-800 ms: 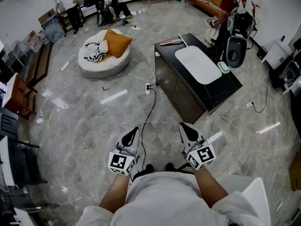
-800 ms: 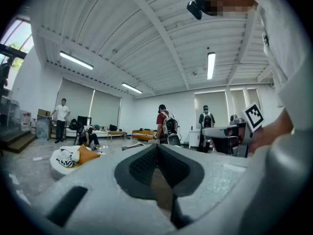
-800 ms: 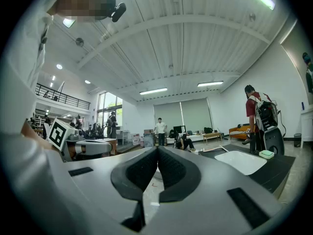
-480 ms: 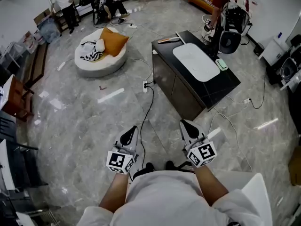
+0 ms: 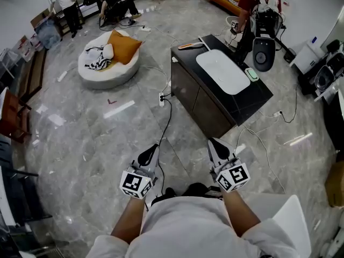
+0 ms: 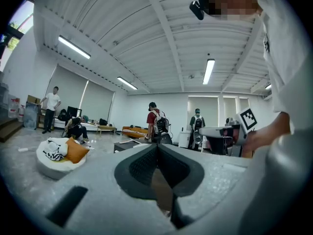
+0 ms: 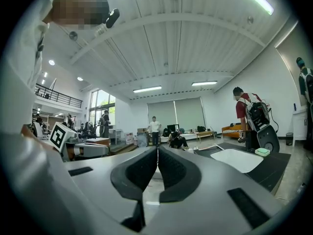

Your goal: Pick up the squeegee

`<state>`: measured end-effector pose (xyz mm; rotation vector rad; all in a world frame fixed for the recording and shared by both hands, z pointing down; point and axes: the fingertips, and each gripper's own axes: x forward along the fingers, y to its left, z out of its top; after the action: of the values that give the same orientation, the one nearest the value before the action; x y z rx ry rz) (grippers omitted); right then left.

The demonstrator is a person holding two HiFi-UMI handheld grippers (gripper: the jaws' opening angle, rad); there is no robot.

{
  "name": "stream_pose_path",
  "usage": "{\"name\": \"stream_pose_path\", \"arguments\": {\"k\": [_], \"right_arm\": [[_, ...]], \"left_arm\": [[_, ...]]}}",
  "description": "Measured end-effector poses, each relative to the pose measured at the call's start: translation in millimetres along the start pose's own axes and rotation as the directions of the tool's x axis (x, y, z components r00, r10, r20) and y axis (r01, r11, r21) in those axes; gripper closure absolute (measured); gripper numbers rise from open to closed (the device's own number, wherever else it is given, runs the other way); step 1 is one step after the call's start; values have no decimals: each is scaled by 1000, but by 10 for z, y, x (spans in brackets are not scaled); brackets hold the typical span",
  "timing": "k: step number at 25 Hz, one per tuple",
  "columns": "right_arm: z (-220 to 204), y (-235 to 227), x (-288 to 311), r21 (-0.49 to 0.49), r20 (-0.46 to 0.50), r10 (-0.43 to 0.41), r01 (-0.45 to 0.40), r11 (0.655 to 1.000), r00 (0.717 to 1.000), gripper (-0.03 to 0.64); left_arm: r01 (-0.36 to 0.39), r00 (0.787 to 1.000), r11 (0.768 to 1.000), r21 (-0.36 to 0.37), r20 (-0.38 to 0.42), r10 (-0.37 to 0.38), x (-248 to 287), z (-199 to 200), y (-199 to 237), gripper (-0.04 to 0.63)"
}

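Fingers are pressed together, pinching nothing, on the left gripper [image 5: 150, 152] and the right gripper [image 5: 216, 148], held level low in the frame over the grey floor [image 5: 97, 128]. The squeegee [image 5: 191, 45] lies at the black counter's [image 5: 243, 104] far end, upper centre, well apart from both

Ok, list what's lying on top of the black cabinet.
On the black cabinet: a white oval panel, a small green block at its right edge, and a long orange-handled tool, probably the squeegee, at the far end. The person standing there hides the far right corner.
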<state>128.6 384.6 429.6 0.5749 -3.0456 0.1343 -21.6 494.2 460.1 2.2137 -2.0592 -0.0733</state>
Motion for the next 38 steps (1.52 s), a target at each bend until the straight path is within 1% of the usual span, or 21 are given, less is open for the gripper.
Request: {"name": "stream_pose_path", "arguments": {"k": [6, 11, 13, 16, 21, 25, 29, 33, 38], "right_arm": [[-63, -169, 208, -3, -16, -23, 23, 1000, 1000, 601], [-35, -503, 568, -7, -9, -23, 23, 1000, 1000, 601], [-45, -718, 740, -7, -5, -19, 19, 1000, 1000, 601], [-55, -1086, 1054, 17, 2, -14, 14, 1000, 1000, 601], [86, -1766, 1593, 35, 8, -6, 6, 999, 1000, 601], [187, -2316, 1978, 58, 8, 2, -2, 998, 1000, 601], [314, -2817, 2238, 66, 10, 3, -3, 998, 1000, 601], [341, -3174, 2477, 76, 18, -13, 11, 997, 1000, 601], [346, -3415, 2787, 90, 18, -10, 9, 996, 1000, 601]], "left_arm": [[30, 1000, 999, -22, 0, -30, 276, -61, 255, 581], [38, 999, 999, -9, 0, -38, 751, -3, 527, 580], [36, 999, 999, -3, -4, -36, 1002, -2, 628, 581], [30, 999, 1000, 5, -30, -30, 1418, 2, 813, 580], [41, 997, 999, 12, -62, -40, 2261, 145, 1118, 580], [50, 996, 999, 7, -69, -49, 2957, 267, 1364, 580], [53, 996, 999, 5, -71, -52, 3575, 401, 1521, 580], [66, 994, 998, 23, -91, -64, 4068, 485, 1662, 580], [120, 983, 992, 45, -145, -112, 4600, 534, 1863, 580]]}}
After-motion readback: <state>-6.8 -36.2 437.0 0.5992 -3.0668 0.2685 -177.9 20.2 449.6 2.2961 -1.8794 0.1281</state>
